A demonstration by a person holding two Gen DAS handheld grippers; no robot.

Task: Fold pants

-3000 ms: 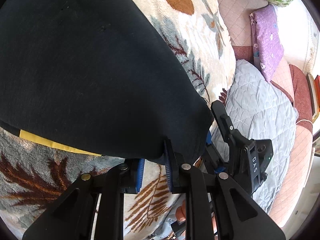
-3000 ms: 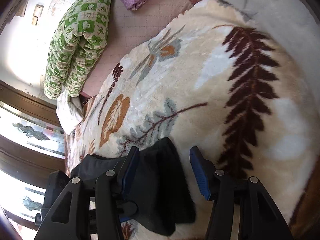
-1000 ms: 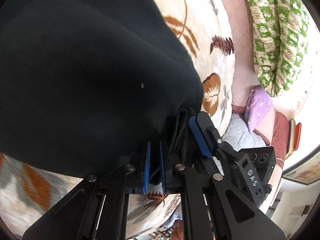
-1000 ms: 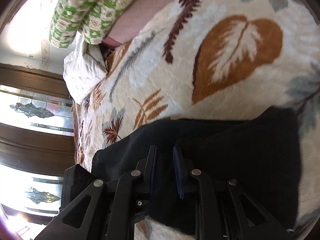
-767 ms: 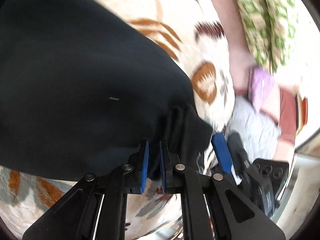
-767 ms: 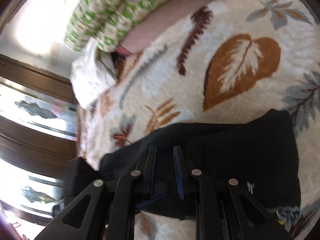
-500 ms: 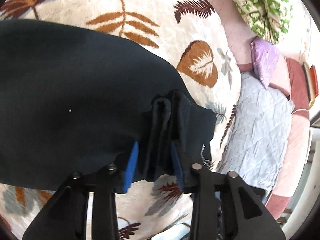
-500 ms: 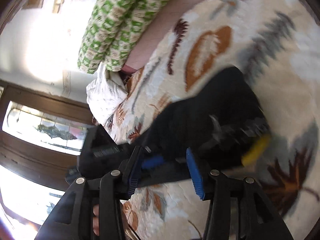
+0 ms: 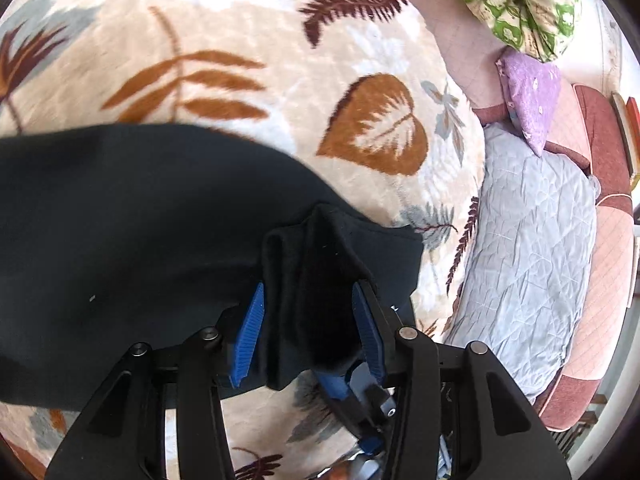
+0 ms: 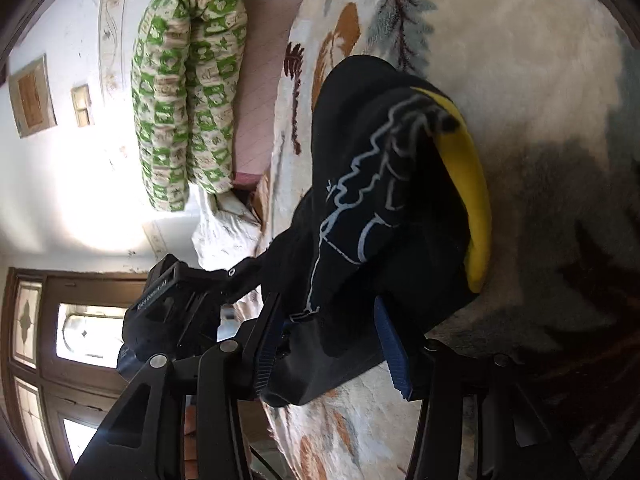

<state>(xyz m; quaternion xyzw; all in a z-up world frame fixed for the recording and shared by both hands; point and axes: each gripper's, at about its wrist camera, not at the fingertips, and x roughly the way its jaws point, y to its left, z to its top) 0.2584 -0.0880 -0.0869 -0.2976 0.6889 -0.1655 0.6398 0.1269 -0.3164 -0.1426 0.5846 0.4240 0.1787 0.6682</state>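
Observation:
The black pants (image 9: 132, 232) lie folded on a leaf-patterned blanket (image 9: 248, 36). My left gripper (image 9: 310, 332) is open, its blue pads either side of a bunched black fold at the pants' right end. In the right wrist view the pants (image 10: 384, 184) show a yellow waistband (image 10: 472, 184) and grey stitching. My right gripper (image 10: 332, 352) is open, with the pants' near edge lying loose between its pads. The left gripper's body (image 10: 176, 304) shows at the left of that view.
A green patterned quilt roll (image 10: 188, 92) and a purple pillow (image 9: 528, 92) lie at the bed's far side. A grey quilted cover (image 9: 532, 256) lies right of the blanket. A white pillow (image 10: 224, 232) and a wooden window (image 10: 60, 340) are beyond.
Both grippers were shut on the pants' edge a second ago and carried it over. Both have opened and the fabric lies loose between the pads.

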